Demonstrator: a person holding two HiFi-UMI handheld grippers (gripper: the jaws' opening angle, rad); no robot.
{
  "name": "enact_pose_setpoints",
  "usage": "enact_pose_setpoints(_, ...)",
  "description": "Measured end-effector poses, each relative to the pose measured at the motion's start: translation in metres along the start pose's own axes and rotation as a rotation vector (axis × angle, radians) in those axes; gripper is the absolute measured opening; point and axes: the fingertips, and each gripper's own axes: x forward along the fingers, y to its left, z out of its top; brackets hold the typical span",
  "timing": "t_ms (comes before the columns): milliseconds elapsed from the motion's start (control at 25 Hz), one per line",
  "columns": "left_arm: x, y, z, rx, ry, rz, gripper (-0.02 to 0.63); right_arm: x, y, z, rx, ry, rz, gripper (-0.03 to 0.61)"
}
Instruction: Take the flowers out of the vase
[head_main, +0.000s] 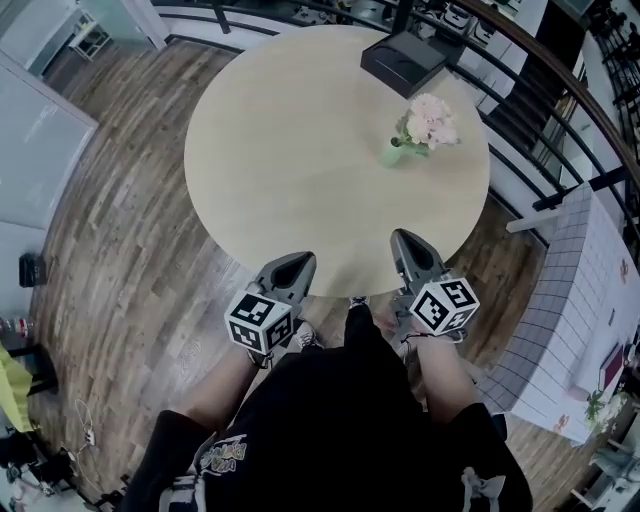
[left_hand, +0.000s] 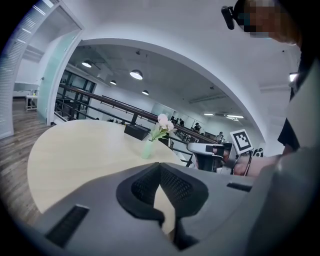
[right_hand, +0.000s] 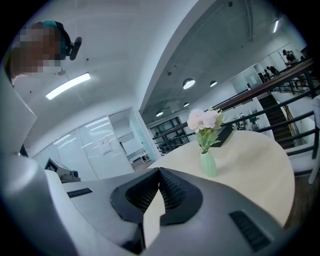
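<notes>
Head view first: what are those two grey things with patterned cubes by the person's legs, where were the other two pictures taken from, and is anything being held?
There is no robot here. A person holds a left gripper and a right gripper, each a two-jaw clamp. The patterned cube is part of its gripper. The head view comes from a camera on the person's head, looking down. The other two pictures come from cameras riding on each gripper, looking along its jaws. On the round table stand a pale green vase with pink flowers and, beyond it, a black box. Both grippers are shut and hold nothing. The flowers are in the vase.
</notes>
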Motion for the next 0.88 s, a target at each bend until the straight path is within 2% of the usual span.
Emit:
enact_pose_setpoints(360, 0.088, 0.004, 0.023, 0.06, 0.003, 0.015, 0.008, 0.027, -0.059, 0.013, 0.008, 0.028, 0.023, 0.021)
enact_pose_setpoints(880, 0.206, 0.019, 0.035, 0.116, 0.011, 0.097, 0.009, 0.057, -0.137, 0.02, 0.027, 0.102, 0.1, 0.021)
